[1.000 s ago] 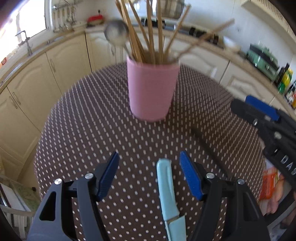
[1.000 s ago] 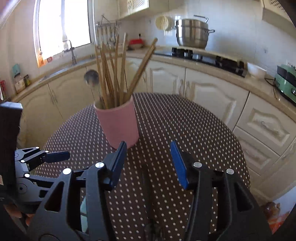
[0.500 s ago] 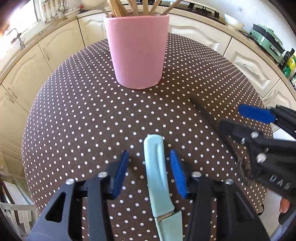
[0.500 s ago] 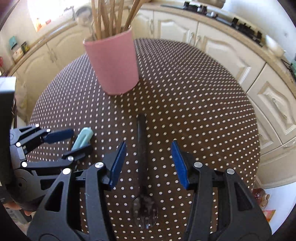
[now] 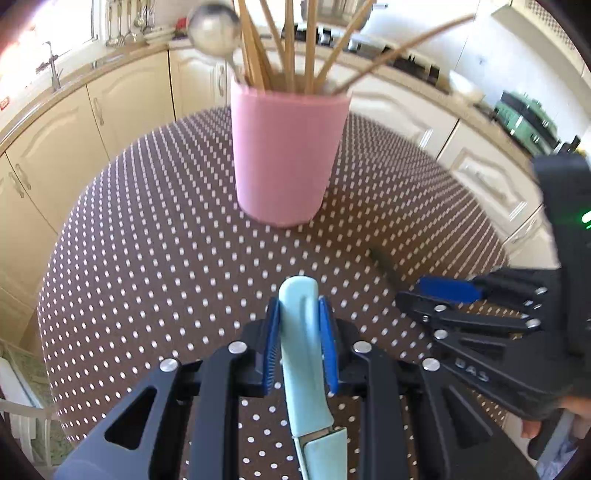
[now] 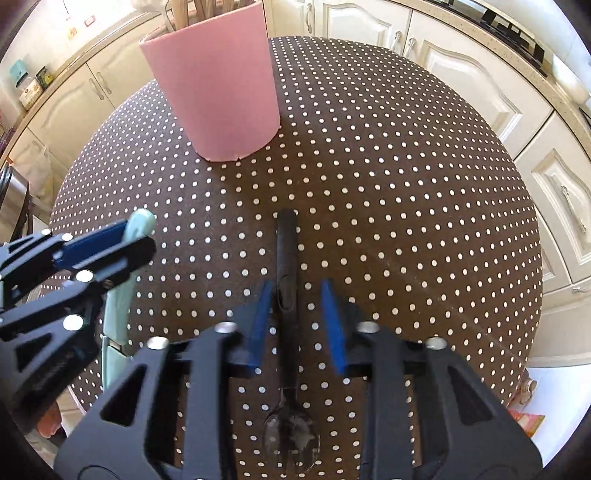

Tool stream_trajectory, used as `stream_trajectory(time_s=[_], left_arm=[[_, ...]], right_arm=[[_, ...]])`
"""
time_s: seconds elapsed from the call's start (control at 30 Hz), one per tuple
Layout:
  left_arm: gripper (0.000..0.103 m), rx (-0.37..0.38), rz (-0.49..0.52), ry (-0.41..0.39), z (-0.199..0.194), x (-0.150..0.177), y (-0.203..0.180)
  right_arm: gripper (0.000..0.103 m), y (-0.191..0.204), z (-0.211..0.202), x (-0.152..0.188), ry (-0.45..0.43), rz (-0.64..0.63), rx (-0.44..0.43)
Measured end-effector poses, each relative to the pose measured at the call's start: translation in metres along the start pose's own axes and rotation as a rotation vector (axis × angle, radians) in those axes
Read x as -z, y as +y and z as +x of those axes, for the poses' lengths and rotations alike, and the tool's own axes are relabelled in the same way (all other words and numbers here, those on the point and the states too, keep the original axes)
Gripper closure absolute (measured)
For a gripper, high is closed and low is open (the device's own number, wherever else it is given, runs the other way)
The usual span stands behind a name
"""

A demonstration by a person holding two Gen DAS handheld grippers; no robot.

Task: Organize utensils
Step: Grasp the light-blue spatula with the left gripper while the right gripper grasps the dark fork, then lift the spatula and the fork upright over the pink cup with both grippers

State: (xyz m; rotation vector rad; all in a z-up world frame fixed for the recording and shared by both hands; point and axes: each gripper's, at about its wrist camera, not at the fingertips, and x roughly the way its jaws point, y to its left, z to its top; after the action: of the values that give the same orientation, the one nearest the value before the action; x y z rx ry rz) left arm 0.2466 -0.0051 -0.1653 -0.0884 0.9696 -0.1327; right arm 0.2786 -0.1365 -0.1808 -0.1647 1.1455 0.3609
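Pink utensil holder (image 5: 288, 158) sits upright on the brown polka-dot tabletop (image 5: 147, 258), up at 12 o'clock in the left wrist view, stuffed with wooden chopsticks (image 5: 310, 40) and a metal ladle (image 5: 212, 27) poking out at about 11. The left gripper (image 5: 298, 325) has its jaws clamped tight on a pale teal knife (image 5: 301, 350), squeezing the handle from both sides, with the rounded handle end sticking out past the blue pads toward the holder.

Over in the right wrist view, the right gripper (image 6: 297, 321) has its jaws partly open and straddling the black handle of a dark spoon (image 6: 288, 332) lying flat on the tabletop. The left pad looks just about touching the handle, while the right pad is clearly off it. The spoon bowl is down at 6 o'clock and the handle points to 12, toward the holder.
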Motion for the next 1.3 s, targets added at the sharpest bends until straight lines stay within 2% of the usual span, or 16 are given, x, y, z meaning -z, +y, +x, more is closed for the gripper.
stream_trajectory(time_s=[0.03, 0.23, 0.63, 0.77, 0.93, 1.3], left_arm=[[0.082, 0.005, -0.004, -0.025, -0.005, -0.002, -0.001], [0.082, 0.019, -0.008, -0.171, -0.035, -0.006, 0.004], [0.082, 0.08, 0.0, -0.411, -0.095, -0.005, 0.01], [0.082, 0.12, -0.004, -0.469, -0.108, 0.0, 0.009], [0.082, 0.142, 0.008, -0.516, -0.115, -0.002, 0.005], [0.082, 0.151, -0.007, -0.59, -0.131, -0.019, 0.018]], right_arm=[[0.09, -0.002, 0.0, -0.002, -0.004, 0.004, -0.005], [0.091, -0.006, -0.01, 0.0, -0.103, 0.021, -0.045], [0.091, 0.001, -0.089, 0.017, -0.465, 0.037, -0.153], [0.091, 0.002, -0.106, 0.026, -0.592, 0.054, -0.159], [0.091, 0.012, -0.116, 0.026, -0.701, 0.044, -0.159], [0.091, 0.017, -0.131, 0.021, -0.972, 0.084, -0.187]])
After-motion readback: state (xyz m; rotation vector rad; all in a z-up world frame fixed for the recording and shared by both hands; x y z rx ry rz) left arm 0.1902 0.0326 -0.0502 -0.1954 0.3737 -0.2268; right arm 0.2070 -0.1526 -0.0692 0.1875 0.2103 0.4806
